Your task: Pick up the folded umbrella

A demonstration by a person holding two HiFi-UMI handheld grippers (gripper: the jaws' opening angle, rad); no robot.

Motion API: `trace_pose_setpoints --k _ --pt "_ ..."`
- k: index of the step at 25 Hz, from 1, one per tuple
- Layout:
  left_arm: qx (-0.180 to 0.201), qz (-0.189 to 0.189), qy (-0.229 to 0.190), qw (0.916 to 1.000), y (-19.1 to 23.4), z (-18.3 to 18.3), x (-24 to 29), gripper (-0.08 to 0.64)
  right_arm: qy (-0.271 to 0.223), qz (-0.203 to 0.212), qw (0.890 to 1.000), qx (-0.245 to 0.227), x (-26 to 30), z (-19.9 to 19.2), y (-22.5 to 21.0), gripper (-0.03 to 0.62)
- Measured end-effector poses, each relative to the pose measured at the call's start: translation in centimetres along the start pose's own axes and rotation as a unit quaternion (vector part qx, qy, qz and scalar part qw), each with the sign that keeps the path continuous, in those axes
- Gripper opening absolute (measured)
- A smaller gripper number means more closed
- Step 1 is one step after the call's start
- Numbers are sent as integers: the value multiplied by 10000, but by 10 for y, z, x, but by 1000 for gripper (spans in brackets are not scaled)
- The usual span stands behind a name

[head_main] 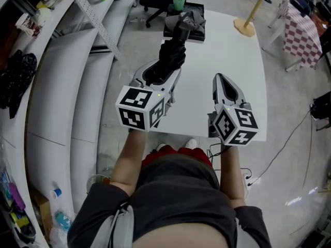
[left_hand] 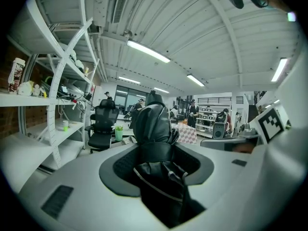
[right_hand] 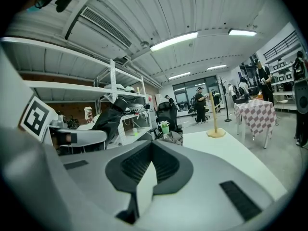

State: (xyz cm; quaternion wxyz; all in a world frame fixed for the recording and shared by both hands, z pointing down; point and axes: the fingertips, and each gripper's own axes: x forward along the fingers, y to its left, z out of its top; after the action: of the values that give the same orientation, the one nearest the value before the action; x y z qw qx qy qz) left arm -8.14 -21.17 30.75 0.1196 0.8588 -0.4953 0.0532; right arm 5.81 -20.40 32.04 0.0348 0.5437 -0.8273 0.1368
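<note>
Open tabletop (head_main: 227, 50); shelving (head_main: 57, 71) alongside left

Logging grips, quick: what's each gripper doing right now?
Left gripper: jaws closed on the umbrella.
Right gripper: jaws closed, empty.

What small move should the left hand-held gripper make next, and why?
Probably lift a little higher without loosening the grip. The left hand-held gripper is clamped on the folded umbrella, whose far end tilts up over the white table. The right hand-held gripper is shut and empty, so it adds no support.
</note>
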Motion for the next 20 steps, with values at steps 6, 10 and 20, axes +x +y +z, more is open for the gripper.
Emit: trace_pose_setpoints --k 6,10,20 --pt "-39 -42 -11 10000 10 -6 -19 207 0 -78 9998 -157 -3 -4 19 17" --pt "-44 -54 -20 10000 15 -7 -27 207 37 -70 9995 -290 -2 -6 29 18" --pt "-45 -54 -49 10000 18 -3 -40 207 54 -40 9995 -312 -5 -8 40 17"
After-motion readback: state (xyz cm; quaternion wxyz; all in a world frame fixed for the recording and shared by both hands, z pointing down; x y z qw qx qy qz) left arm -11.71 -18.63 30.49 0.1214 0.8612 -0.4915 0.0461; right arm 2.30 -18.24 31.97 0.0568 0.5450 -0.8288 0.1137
